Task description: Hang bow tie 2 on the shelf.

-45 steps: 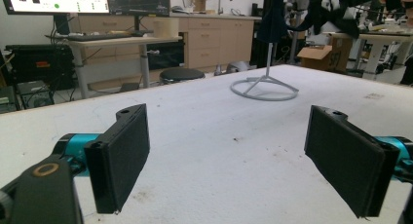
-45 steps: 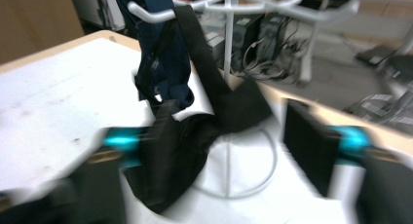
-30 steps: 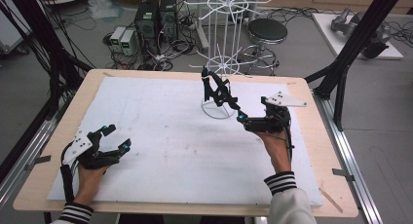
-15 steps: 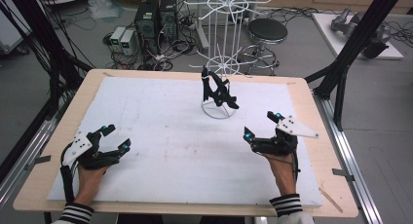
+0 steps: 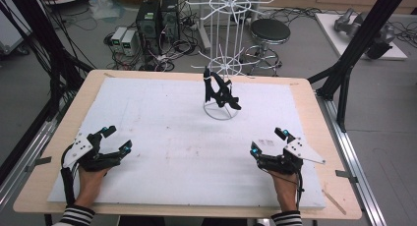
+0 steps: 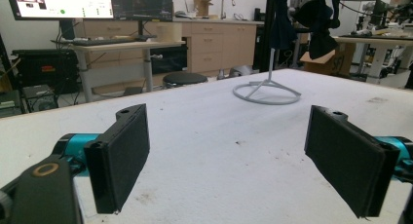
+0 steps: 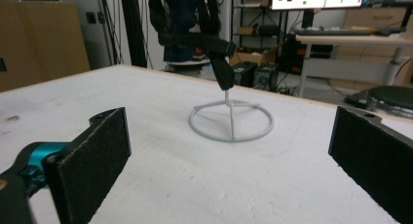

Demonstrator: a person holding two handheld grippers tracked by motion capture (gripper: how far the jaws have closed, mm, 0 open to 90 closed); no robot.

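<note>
A white wire rack stands on the white mat at the back middle, with its base ring on the mat. Dark fabric pieces hang from its lower arms. My left gripper rests open near the front left, with nothing between its pads. My right gripper rests open near the front right, also holding nothing. In the left gripper view the base ring and the hanging fabric lie far ahead. In the right gripper view the ring and fabric are straight ahead.
The wooden table edge frames the mat. Black frame posts rise at the right and left sides. A round stool and computer boxes stand on the floor behind the table.
My right gripper has drawn back from the hanging fabric at the rack to the front right of the mat, open and holding nothing. The left gripper has stayed put.
</note>
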